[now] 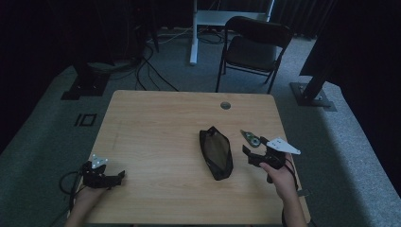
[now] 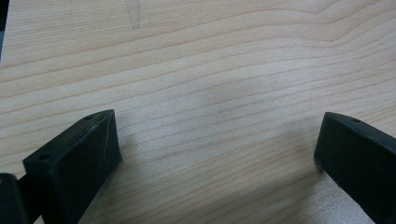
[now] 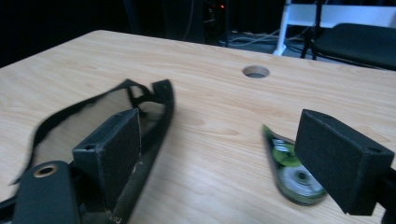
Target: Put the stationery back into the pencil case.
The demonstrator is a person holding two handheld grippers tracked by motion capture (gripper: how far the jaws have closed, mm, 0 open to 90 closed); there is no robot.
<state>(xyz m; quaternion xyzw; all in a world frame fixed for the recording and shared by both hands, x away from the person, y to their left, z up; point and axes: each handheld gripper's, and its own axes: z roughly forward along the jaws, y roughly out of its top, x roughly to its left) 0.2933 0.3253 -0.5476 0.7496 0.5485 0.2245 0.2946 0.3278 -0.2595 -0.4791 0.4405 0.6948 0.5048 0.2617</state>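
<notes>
Pouch and tape roller both sit by my right fingers; left hand idle.

Table (image 1: pixel 156 118) bare under the left gripper (image 2: pixel 217 154), jaws spread, empty. Black pouch (image 1: pixel 216 152) lies just left of the right gripper (image 1: pixel 254 152), long axis running away from me, mouth unzipped. Green tape roller (image 3: pixel 292 170) sits just ahead of the right jaw; right jaws wide apart, holding nothing.

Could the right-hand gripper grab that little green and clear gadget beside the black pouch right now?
Probably yes. The right gripper is open and sits just short of the correction tape dispenser, with bare table between them. The pouch lies off to its side.
</notes>
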